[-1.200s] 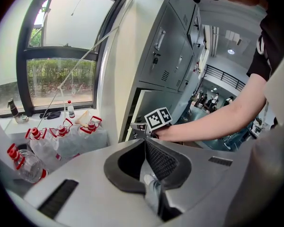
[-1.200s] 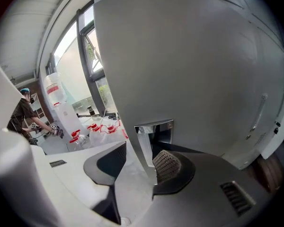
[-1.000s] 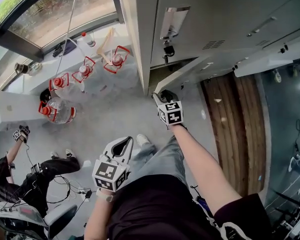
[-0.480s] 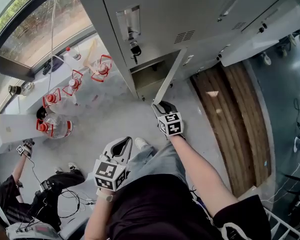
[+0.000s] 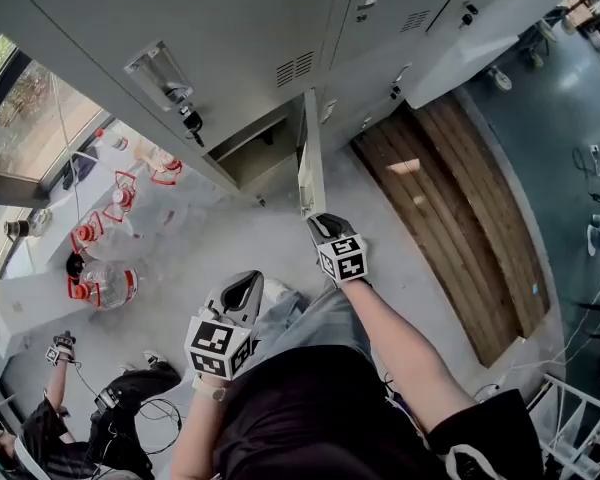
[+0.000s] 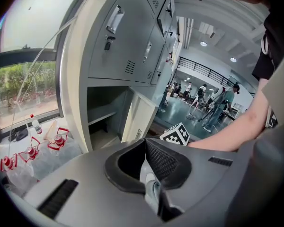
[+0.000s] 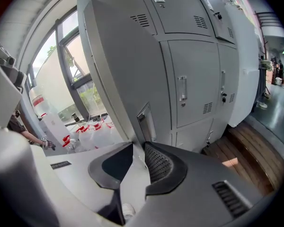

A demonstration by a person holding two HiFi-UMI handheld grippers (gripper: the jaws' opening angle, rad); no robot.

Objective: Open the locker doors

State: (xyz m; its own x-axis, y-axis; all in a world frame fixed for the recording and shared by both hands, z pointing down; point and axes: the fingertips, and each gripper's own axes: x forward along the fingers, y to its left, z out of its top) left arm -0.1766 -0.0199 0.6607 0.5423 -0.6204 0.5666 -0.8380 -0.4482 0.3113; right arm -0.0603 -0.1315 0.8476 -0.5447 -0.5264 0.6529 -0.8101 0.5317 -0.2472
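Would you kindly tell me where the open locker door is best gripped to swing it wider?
Grip the door by its free vertical edge, beside the recessed handle, coming edge-on from the front: the panel is thin and stands open, so jaws can straddle it. The right gripper is closing its jaws on that edge.

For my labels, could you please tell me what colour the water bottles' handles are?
Red; the handles show best in the head view.

Right gripper (image 5: 318,224), arm outstretched, is closing its jaws over the locker door (image 5: 310,158) edge; left gripper (image 5: 246,282) hangs short of it, jaws together.
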